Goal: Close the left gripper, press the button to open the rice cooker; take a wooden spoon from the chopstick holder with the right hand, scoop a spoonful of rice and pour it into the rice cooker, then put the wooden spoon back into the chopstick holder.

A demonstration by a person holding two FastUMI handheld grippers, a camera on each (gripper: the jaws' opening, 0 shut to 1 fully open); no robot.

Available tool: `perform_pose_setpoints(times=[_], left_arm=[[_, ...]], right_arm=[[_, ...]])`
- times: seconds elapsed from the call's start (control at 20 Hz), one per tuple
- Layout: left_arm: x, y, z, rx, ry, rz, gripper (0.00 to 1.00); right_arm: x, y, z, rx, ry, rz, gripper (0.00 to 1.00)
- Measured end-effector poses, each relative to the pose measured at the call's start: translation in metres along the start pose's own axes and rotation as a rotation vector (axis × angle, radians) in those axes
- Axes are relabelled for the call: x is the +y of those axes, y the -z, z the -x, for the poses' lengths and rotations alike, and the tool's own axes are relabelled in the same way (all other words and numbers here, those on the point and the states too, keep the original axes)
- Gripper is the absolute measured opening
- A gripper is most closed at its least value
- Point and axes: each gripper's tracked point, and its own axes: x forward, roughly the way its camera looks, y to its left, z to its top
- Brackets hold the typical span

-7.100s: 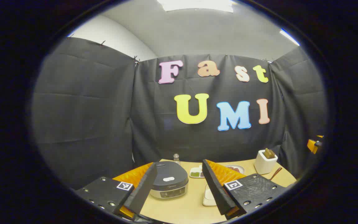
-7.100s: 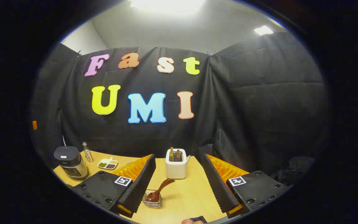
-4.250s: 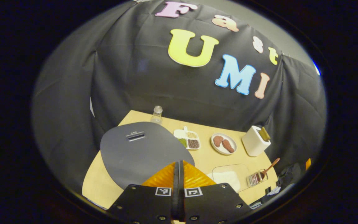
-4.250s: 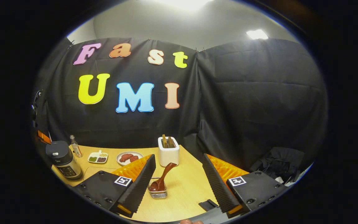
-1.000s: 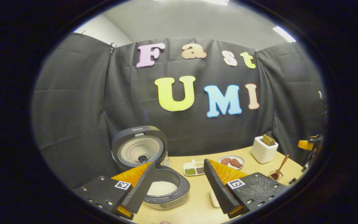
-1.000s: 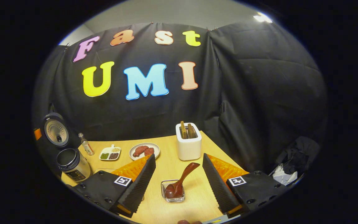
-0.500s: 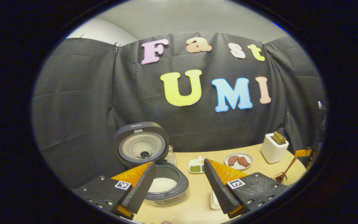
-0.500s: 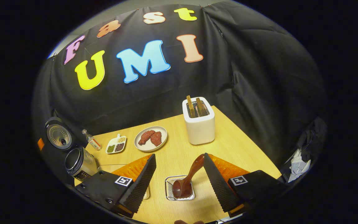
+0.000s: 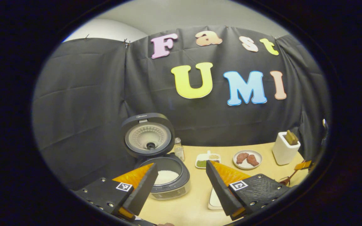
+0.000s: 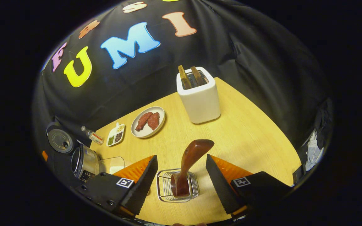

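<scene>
The rice cooker [image 9: 163,175] stands with its lid [image 9: 148,135] swung up and white rice in the pot; it also sits far left in the right gripper view [image 10: 83,163]. My left gripper [image 9: 181,180] hangs open just in front of it, holding nothing. A brown wooden spoon [image 10: 189,161] stands bowl-down in a wire chopstick holder [image 10: 177,188], its handle leaning up and right. My right gripper [image 10: 181,177] is open above the holder, one finger on each side of the handle, not touching it. The spoon [image 9: 289,179] also shows at the far right of the left gripper view.
On the wooden table [image 10: 247,131] stand a white toaster [image 10: 197,94] with two slices, a plate of meat [image 10: 148,121], a small divided dish [image 10: 115,135], a little bottle [image 10: 90,134] and a clear container of rice [image 9: 215,199] [image 10: 113,164]. Clothes lie beyond the right table edge [image 10: 313,150].
The cooker's lid has been opened and my left gripper has opened and drawn back. My right gripper has tilted down and advanced over the holder until its fingers flank the spoon handle.
</scene>
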Motion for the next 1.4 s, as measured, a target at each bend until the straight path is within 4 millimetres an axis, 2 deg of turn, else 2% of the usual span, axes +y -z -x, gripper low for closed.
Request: perform_pose_setpoints(times=[0.05, 0.2, 0.3, 0.4, 0.5, 0.55, 0.6, 0.65, 0.7, 0.75, 0.8, 0.9, 1.0, 1.05, 1.1, 1.15, 1.2, 1.4], left_arm=[[-0.003, 0.005, 0.003, 0.013, -0.008, -0.012, 0.96], [-0.013, 0.016, 0.014, 0.065, -0.018, -0.053, 0.96], [-0.023, 0.013, 0.022, 0.084, -0.001, -0.047, 0.96], [-0.03, 0.007, 0.029, 0.083, 0.014, -0.037, 0.96], [-0.031, 0.002, 0.031, 0.075, 0.018, -0.048, 0.96], [-0.033, 0.003, 0.032, 0.069, 0.021, -0.057, 0.96], [-0.036, 0.003, 0.032, 0.063, 0.029, -0.062, 0.96], [-0.038, 0.002, 0.032, 0.057, 0.042, -0.065, 0.96], [-0.04, 0.003, 0.03, 0.056, 0.058, -0.062, 0.96], [-0.043, 0.009, 0.027, 0.06, 0.08, -0.053, 0.96], [-0.046, 0.012, 0.023, 0.067, 0.106, -0.04, 0.96], [-0.047, 0.015, 0.015, 0.08, 0.157, -0.01, 0.97], [-0.041, 0.008, 0.009, 0.071, 0.21, 0.022, 0.96], [-0.036, 0.003, 0.006, 0.055, 0.233, 0.034, 0.96], [-0.028, -0.001, 0.001, 0.039, 0.25, 0.04, 0.97], [-0.019, -0.004, -0.001, 0.028, 0.264, 0.043, 0.96], [-0.012, -0.005, -0.006, 0.019, 0.283, 0.049, 0.96], [0.015, 0.008, -0.015, 0.008, 0.351, 0.039, 0.96]], right_arm=[[0.002, 0.003, -0.006, 0.017, -0.013, -0.003, 0.98], [0.006, 0.01, -0.024, 0.044, -0.032, -0.019, 0.98], [0.011, 0.01, -0.031, 0.045, -0.051, -0.035, 0.96], [0.012, 0.005, -0.044, 0.027, -0.05, -0.038, 0.73], [0.008, 0.003, -0.052, 0.027, -0.03, -0.053, 0.62], [0.002, -0.001, -0.052, 0.015, -0.005, -0.064, 0.34], [0.002, -0.004, -0.05, 0.006, -0.005, -0.08, 0.22], [0.005, -0.003, -0.039, 0.005, 0.0, -0.096, 0.3], [0.005, -0.003, -0.044, 0.001, -0.001, -0.105, 0.25], [0.007, -0.004, -0.038, -0.018, 0.004, -0.108, 0.25], [0.011, -0.006, -0.031, -0.034, 0.0, -0.098, 0.22], [0.017, -0.01, -0.015, -0.082, 0.01, -0.081, 0.21], [0.023, -0.016, 0.005, -0.128, 0.033, -0.092, 0.21], [0.025, -0.02, 0.013, -0.154, 0.048, -0.099, 0.18], [0.028, -0.025, 0.023, -0.18, 0.065, -0.103, 0.21], [0.031, -0.029, 0.032, -0.207, 0.08, -0.105, 0.18], [0.036, -0.034, 0.041, -0.235, 0.094, -0.107, 0.21], [0.063, -0.045, 0.071, -0.322, 0.127, -0.084, 0.18]])
